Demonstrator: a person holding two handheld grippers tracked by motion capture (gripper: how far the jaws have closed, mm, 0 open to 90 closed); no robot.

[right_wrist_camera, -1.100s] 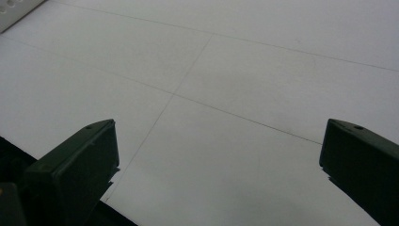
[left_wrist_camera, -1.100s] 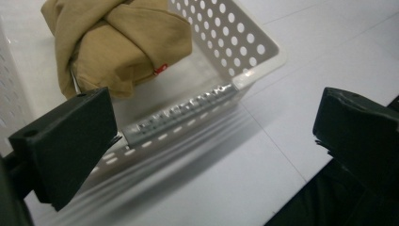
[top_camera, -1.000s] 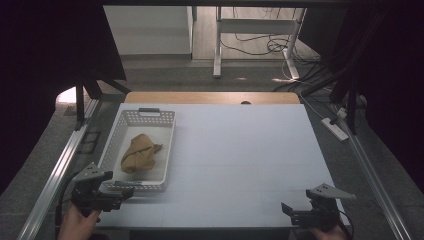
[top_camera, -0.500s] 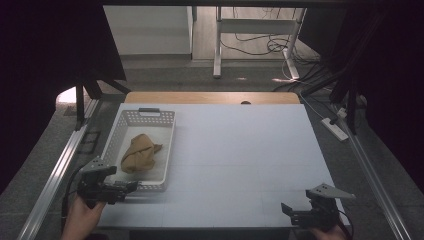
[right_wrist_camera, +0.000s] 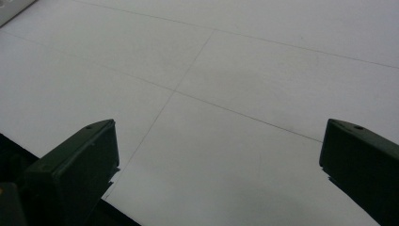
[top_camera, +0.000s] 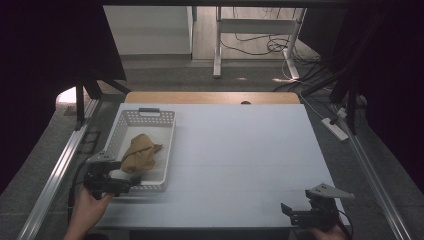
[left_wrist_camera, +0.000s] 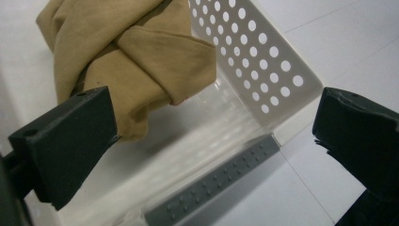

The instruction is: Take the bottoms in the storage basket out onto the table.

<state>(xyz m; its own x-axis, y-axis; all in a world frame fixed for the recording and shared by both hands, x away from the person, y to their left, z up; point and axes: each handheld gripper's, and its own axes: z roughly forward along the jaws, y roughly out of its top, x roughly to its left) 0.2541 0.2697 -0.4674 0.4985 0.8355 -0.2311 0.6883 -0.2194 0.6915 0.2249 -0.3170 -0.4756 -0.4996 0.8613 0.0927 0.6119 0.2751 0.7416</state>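
Lying in basket: the crumpled tan cloth point(top_camera: 140, 153) is found inside the white perforated plastic basket point(top_camera: 167, 150), long axis running near-to-far.
Left gripper point(top_camera: 122, 185): held at the basket's near end, jaws spread wide, one beside the cloth, nothing gripped.
Right gripper point(top_camera: 289, 212): kept low over the white table point(top_camera: 240, 150), jaws wide apart, empty.

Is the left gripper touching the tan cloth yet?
Cannot tell. In the left gripper view the open left gripper has one jaw overlapping the tan cloth; contact unclear.
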